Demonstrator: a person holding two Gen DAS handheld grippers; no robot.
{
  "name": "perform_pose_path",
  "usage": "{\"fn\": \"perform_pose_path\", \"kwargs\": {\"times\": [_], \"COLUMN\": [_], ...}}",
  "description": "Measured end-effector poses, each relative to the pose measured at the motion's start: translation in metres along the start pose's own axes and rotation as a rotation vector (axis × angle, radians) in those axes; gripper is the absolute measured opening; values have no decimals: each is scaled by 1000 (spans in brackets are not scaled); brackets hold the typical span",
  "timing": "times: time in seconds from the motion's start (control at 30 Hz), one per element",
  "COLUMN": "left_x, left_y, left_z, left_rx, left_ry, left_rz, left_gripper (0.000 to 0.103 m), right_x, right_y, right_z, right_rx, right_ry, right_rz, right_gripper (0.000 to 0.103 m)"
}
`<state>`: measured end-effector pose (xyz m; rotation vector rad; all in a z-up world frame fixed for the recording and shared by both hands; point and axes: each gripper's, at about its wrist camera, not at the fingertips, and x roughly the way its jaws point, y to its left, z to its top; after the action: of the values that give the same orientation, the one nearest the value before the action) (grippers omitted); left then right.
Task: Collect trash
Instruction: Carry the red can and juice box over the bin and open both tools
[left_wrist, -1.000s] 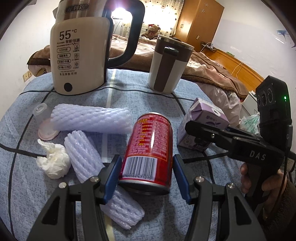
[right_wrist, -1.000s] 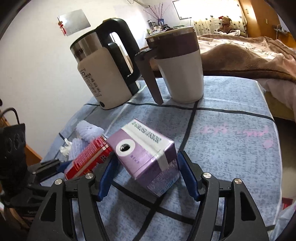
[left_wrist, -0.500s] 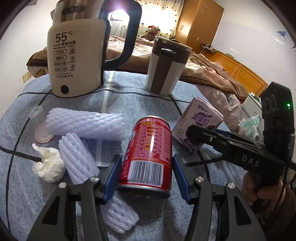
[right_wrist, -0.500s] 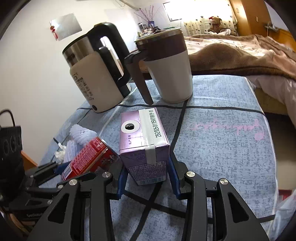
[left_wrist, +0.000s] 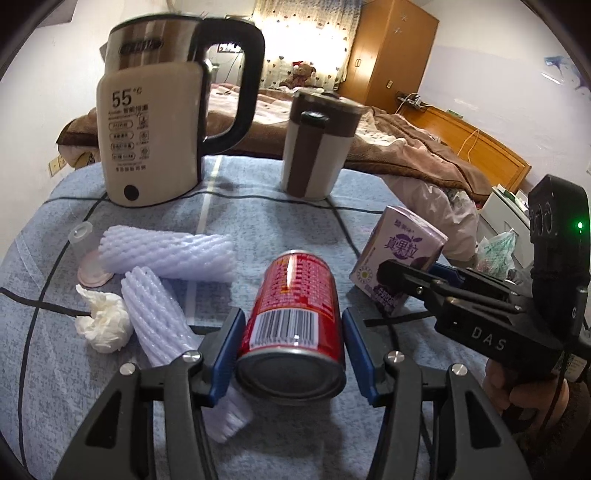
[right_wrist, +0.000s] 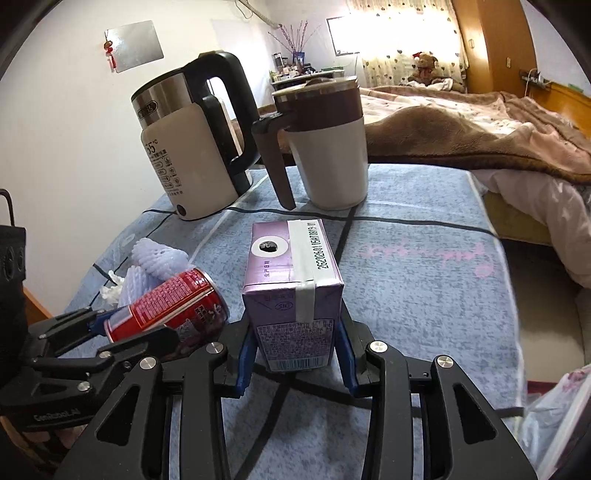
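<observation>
Pinching a red can, left gripper holds it tilted above the table; right gripper clamps a purple carton. Both items picked, none binned; foam sleeves, tissue, small cup remain. Versus a second ago: carton turned upright and gripped, both raised.

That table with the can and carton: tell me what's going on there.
A person is collecting trash with two handheld grippers. The left gripper is clamped on a tilted red can; the right gripper is clamped on a purple drink carton. Two foam fruit sleeves, a crumpled tissue and a small plastic cup lie on the table.
</observation>
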<state>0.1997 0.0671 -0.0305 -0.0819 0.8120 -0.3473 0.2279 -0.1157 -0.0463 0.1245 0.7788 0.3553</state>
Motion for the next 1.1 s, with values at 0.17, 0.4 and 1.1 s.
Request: {"fn": "perform_pose_path", "kwargs": {"times": [0.17,0.4,1.1], "left_x": [-4,3,-4], "left_y": [-9,-25,-56], "left_z": [-6,-16,-19], "left_rx": [15,58,84], "left_ry": [5,74,59], "left_rz": [-10,-38,-41], "left_gripper": [56,59,54], "right_x": [-12,-33,-70], "right_y": [-2,-2,-20], "right_z": [-7,-20,-39], "right_rx": [18,18,65], "right_ry": [-4,-10,-41], "right_rz": [-5,-14,-36], "right_gripper": [38,39,39]}}
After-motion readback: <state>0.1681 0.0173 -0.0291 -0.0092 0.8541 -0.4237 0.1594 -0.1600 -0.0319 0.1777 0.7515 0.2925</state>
